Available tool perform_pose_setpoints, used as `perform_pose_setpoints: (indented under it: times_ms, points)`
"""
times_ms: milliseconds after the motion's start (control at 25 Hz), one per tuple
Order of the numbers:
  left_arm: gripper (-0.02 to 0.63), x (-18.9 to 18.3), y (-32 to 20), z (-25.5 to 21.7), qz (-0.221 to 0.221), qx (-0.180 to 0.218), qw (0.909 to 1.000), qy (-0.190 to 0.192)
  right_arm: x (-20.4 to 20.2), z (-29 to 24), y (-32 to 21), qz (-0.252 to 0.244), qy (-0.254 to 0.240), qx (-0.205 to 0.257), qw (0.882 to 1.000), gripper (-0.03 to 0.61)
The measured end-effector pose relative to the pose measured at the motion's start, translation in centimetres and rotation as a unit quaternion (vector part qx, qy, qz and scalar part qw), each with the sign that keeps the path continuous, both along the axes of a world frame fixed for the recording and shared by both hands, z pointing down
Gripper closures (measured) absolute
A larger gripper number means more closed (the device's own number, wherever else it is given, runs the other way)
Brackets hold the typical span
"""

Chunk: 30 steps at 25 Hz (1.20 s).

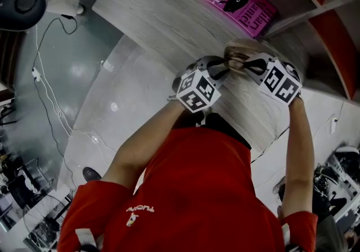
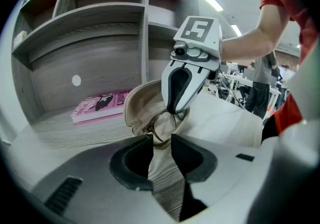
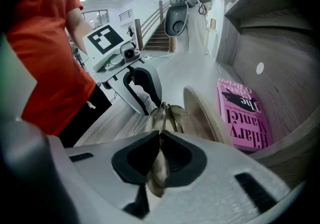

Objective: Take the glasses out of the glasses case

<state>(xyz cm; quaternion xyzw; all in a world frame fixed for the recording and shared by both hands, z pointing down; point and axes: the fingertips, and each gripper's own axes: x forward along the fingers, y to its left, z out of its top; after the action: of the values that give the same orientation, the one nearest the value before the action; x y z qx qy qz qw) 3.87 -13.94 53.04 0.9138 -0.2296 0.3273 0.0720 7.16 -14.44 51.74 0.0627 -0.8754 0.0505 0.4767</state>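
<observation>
The right tongs grip the glasses at the mouth of the open case, which the left tongs hold on the surface: the lift-out is starting, and next probably comes a gentle, straight pull.

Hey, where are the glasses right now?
In the right gripper view, the glasses are pinched between the jaws of the right gripper, just left of the open glasses case, with the pink book farther right.

Left gripper, right gripper — glasses, case
</observation>
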Motion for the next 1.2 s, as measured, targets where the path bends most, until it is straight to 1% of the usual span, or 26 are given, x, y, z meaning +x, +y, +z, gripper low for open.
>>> perform_pose_setpoints:
  times_ms: [280,400,480,640,840,1000,1200]
  points:
    - [0.506,-0.1,0.4,-0.3,0.001,0.003,1.0000,0.002,-0.4,-1.7,-0.1,0.002,-0.013,0.033,0.999,0.549]
    - [0.506,-0.1,0.7,-0.5,0.002,0.004,1.0000,0.004,-0.2,-2.5,-0.2,0.008,-0.009,0.050,0.999,0.549]
    - [0.506,0.0,0.8,-0.7,0.002,0.006,1.0000,0.005,-0.3,-3.3,-0.1,0.013,-0.015,0.055,0.998,0.549]
    - [0.506,0.1,1.0,-0.9,0.003,0.009,0.9999,0.008,-0.8,-4.7,0.5,0.025,-0.051,0.047,0.997,0.549]
    - [0.506,-0.1,1.3,-1.0,0.003,0.010,0.9999,0.009,-1.3,-6.4,1.6,0.022,-0.074,0.036,0.996,0.549]
    - [0.506,-0.3,1.9,-0.6,0.003,0.009,0.9999,0.009,-1.3,-6.4,2.9,0.018,-0.079,0.023,0.996,0.549]
    - [0.508,-0.3,2.8,-0.2,0.004,0.006,0.9999,0.009,-1.3,-5.9,4.7,0.014,-0.072,0.012,0.997,0.549]
